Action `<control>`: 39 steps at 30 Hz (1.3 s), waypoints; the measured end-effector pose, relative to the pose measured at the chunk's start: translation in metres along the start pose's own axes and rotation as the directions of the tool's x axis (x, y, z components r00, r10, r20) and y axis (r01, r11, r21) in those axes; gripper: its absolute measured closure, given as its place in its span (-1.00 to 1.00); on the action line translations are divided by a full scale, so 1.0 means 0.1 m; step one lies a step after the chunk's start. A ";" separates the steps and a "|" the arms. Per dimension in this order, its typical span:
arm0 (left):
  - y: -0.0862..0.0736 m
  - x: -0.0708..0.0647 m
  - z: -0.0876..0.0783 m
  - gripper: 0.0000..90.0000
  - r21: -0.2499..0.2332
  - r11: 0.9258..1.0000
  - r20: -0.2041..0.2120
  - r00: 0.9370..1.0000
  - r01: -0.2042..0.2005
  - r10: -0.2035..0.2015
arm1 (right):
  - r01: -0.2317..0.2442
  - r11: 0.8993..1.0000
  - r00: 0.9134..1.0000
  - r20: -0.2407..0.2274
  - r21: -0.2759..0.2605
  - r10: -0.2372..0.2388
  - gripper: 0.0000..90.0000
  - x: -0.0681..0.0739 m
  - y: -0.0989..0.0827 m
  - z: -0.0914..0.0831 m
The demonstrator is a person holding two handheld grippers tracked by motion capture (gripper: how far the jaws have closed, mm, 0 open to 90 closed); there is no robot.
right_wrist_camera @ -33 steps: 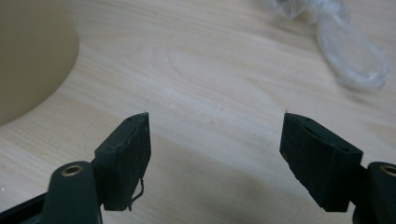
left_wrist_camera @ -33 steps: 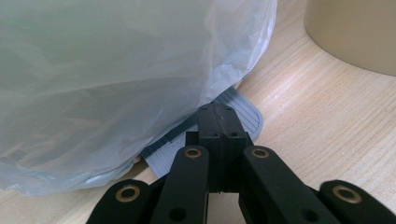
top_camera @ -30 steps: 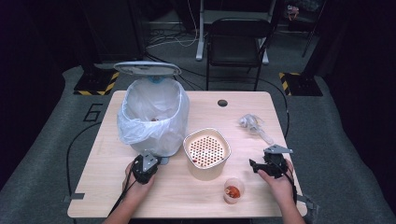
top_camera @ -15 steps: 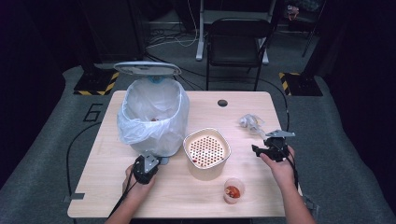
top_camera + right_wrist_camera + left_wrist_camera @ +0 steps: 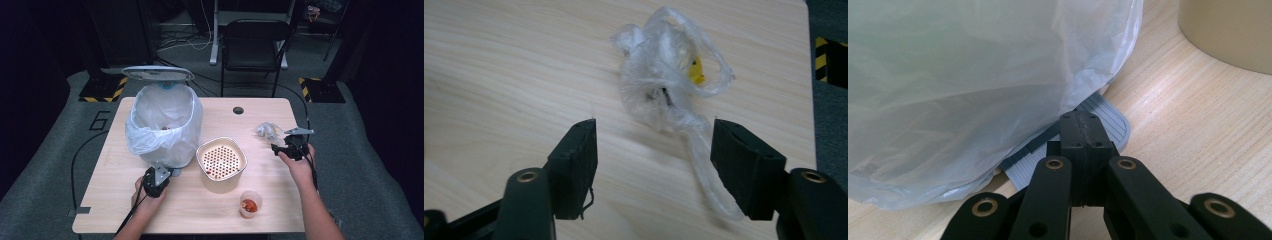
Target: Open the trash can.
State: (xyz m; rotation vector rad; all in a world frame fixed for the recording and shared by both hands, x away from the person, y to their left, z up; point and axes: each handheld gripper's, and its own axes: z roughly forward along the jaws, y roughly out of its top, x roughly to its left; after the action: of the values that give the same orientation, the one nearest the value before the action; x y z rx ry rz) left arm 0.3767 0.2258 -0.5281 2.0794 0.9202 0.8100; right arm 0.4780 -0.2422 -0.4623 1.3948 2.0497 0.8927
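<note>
High view looks down on the whole table (image 5: 200, 210); gripper views sit close above the same tabletop.

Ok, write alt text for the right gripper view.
The right gripper, its two black fingers spread apart, points at a crumpled clear plastic wrapper with a yellow scrap inside, lying on the light wooden table. Nothing is gripped; a trailing strip of the wrapper lies by one finger.

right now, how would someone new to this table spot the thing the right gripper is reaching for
Start at the light wooden table and go to its far right side, past the cream perforated square bowl. Just ahead of the open right gripper lies a crumpled clear plastic wrapper, the only see-through, shapeless item, with a yellow speck inside.
</note>
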 end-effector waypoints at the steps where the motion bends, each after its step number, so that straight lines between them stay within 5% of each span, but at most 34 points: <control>1: 0.00 0.00 0.00 1.00 0.000 1.000 0.000 1.000 0.000 0.000 | -0.013 1.000 1.000 0.008 0.000 0.013 -0.25 -0.01 0.01 0.01; 8: 0.00 -0.02 0.00 1.00 -0.004 1.000 -0.009 1.000 -0.003 0.003 | -0.011 1.000 1.000 0.029 0.013 0.011 -0.22 -0.11 0.06 0.12; 11: 0.00 -0.01 0.00 1.00 -0.005 1.000 -0.008 1.000 -0.002 0.002 | -0.060 0.998 0.998 0.026 0.034 0.059 -0.11 -0.17 0.03 0.22; 20: 0.00 -0.02 0.00 1.00 0.002 1.000 -0.011 1.000 -0.012 0.012 | -0.077 0.993 0.996 0.060 0.085 0.072 0.03 -0.29 -0.06 0.35; 31: 0.00 -0.02 0.00 1.00 0.000 1.000 -0.012 1.000 -0.011 0.011 | -0.073 0.991 0.996 0.062 0.115 0.066 0.61 -0.32 -0.10 0.37; 36: 0.00 -0.03 0.00 1.00 0.001 1.000 -0.023 0.999 -0.028 0.028 | -0.074 0.990 0.997 0.019 0.119 0.072 0.97 -0.31 -0.17 0.38; 39: 0.00 -0.02 0.00 1.00 0.002 1.000 -0.013 1.000 -0.015 0.015 | -0.088 0.989 0.996 0.000 0.121 0.089 1.00 -0.31 -0.23 0.36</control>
State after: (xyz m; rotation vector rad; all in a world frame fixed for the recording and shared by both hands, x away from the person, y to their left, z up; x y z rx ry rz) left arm 0.3755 0.2240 -0.5285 2.0871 0.9138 0.8323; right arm 0.5006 -0.2681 -0.5021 1.5597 2.0906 0.8204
